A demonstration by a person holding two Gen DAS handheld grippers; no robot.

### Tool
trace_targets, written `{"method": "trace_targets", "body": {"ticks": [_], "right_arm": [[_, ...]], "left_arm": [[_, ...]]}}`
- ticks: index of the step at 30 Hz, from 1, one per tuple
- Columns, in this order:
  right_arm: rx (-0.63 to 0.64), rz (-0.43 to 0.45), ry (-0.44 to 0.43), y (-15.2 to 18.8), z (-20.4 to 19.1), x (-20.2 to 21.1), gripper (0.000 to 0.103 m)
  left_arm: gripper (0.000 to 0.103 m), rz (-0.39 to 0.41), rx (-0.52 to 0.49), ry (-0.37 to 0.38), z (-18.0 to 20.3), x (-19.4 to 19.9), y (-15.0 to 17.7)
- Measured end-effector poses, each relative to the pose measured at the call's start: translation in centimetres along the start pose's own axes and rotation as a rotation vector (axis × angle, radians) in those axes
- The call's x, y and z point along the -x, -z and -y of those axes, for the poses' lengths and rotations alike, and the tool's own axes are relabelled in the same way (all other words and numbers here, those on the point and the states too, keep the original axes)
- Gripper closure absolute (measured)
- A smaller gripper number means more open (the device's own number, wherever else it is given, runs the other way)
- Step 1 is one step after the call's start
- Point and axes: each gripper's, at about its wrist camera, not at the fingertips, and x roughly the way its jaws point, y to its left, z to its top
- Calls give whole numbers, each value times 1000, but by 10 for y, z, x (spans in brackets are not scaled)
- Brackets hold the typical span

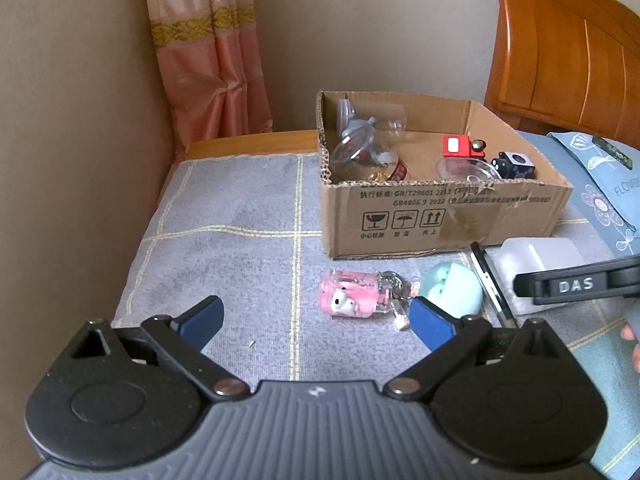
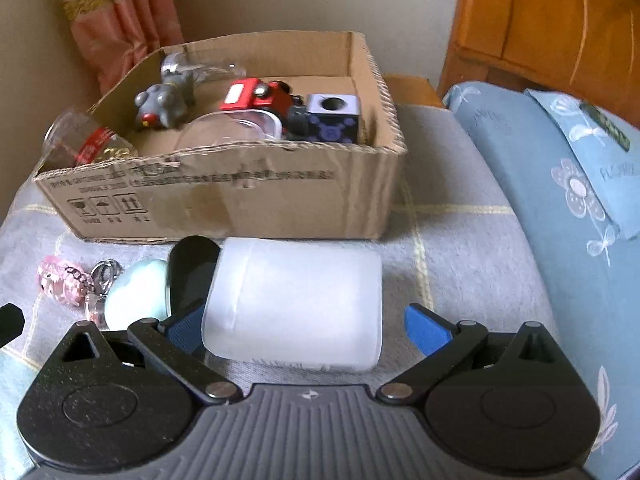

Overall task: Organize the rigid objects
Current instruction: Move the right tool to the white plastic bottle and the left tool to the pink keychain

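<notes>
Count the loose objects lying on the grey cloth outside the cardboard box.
4: pink clear keychain, mint round case, black-rimmed flat disc, frosted white plastic container. More may be hidden behind them.

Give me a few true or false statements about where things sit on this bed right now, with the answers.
1. The red toy car lies inside the cardboard box. True.
2. The white plastic jar is inside the box. False: it lies on its side on the blanket in front of the box.
3. The right gripper is open, its fingers either side of the jar. True.
4. The left gripper grips the pink keychain. False: it is open and holds nothing.
5. The mint green ball lies outside the box. True.
</notes>
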Motion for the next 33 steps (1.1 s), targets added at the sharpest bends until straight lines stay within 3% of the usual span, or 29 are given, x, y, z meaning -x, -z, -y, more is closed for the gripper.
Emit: {"method": "trace_targets", "body": {"ticks": [8, 16, 22, 31, 33], "right_arm": [[35, -30, 50, 14, 26, -9, 0], [36, -14, 32, 18, 30, -9, 0], [47, 9, 21, 20, 31, -9, 0], [58, 30, 11, 22, 33, -7, 0], [60, 32, 9, 22, 33, -7, 0]], "left_arm": [[4, -28, -16, 30, 4, -17, 2], [4, -137, -55, 35, 7, -52, 16], [1, -99, -54, 78, 7, -59, 19], [4, -27, -33, 76, 1, -61, 9], [13, -21, -44, 76, 1, -63, 5]]}}
